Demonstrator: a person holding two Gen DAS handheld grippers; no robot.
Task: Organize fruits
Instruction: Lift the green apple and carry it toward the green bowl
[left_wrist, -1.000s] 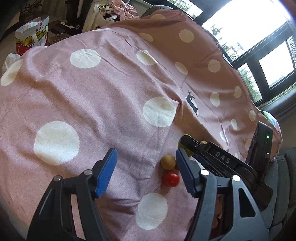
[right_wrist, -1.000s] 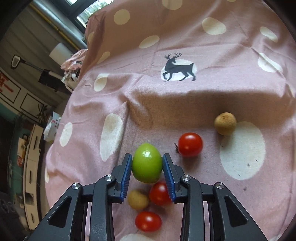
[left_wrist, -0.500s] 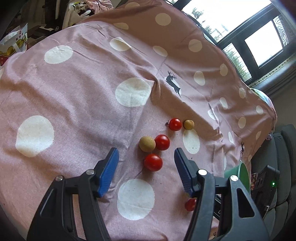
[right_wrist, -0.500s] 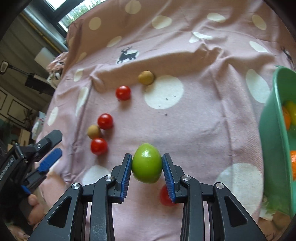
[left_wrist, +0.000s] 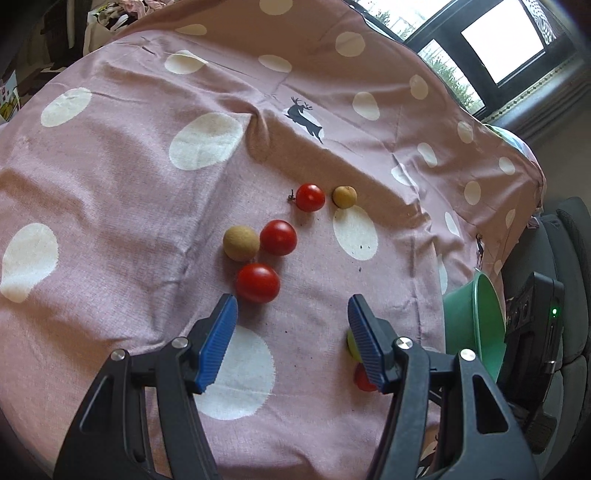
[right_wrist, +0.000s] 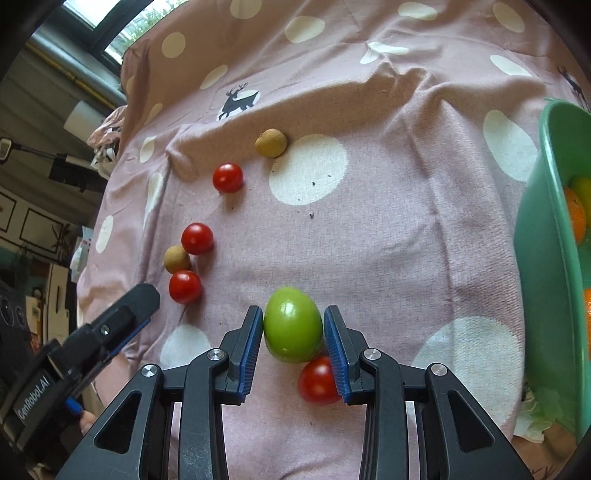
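Right now my right gripper (right_wrist: 293, 332) pinches a smooth, glossy green fruit (right_wrist: 292, 325) (egg-shaped); my left gripper (left_wrist: 291, 325) stands spread over pink cloth (left_wrist: 129, 206).

Home: polka-dot cloth (left_wrist: 122, 192), window (left_wrist: 502, 48), sofa (left_wrist: 569, 236).

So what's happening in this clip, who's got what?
A person is sorting fruit on a pink spotted cloth with two handheld grippers. The right gripper is clamped on a green fruit and holds it over the cloth, with the green bowl off to its right. The left gripper is open and empty, near a red tomato.
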